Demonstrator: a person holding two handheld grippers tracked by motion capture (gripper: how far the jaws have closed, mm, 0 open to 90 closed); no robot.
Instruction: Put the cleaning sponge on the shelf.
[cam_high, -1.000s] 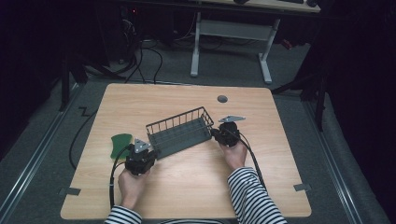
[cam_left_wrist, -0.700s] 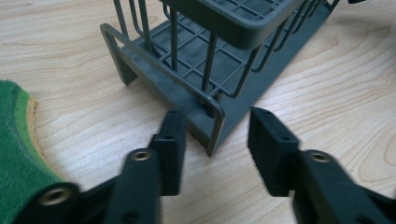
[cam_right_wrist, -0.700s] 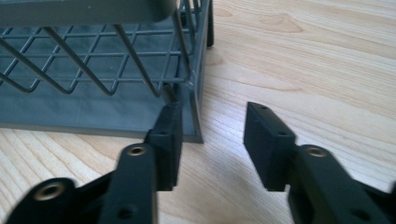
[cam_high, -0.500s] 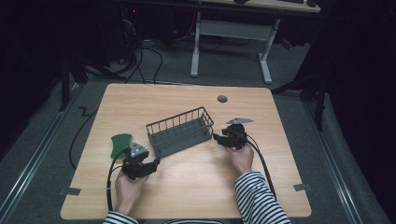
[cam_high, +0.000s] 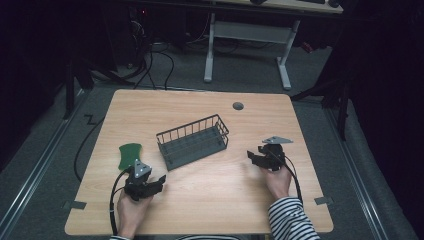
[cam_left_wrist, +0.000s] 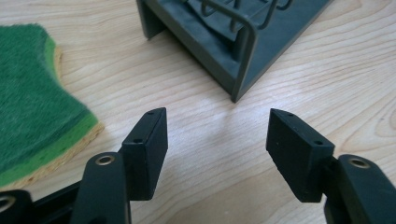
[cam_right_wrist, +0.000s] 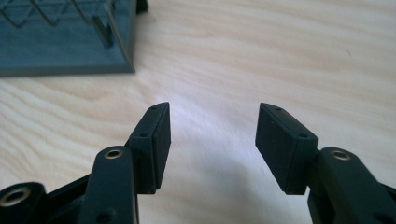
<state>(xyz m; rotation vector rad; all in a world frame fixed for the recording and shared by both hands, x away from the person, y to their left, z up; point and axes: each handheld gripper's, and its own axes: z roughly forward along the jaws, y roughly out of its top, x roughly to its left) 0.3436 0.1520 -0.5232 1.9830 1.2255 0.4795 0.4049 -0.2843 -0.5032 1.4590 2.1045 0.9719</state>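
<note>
Right beside the wire basket (cam_high: 193, 142) is where all the action is going to be, and honestly you're barely off the starting line. Nothing is in that basket as far as I can tell from the high view, and the green sponge (cam_high: 130, 154) lies flat on the counter (cam_high: 210, 200) just off the basket's left end, near it but not touching.

Your left claw (cam_high: 159, 180) hangs low over the counter on the near side of the basket, with its jaws spread wide and nothing between them. From the left gripper view you've got the sponge (cam_left_wrist: 37, 98) sitting off to the left of the jaws and the basket's corner (cam_left_wrist: 233, 46) straight ahead, so you're aimed more at the basket than at the sponge.

Your right claw (cam_high: 251, 156) sits off the basket's right end, a bit apart from it, jaws also wide apart and empty. In the right gripper view, the basket's base (cam_right_wrist: 65, 46) is up in the far left corner and there's just bare wood in front of the jaws.

So my read: if the sponge is what's going into the basket, none of that is done yet. No grasp, no lift, no drop. What's left is pretty much everything: swing the left claw over toward the sponge, close on it, carry it over the basket rim and let go. The right claw looks best placed to steady the basket if it wants to slide.
</note>
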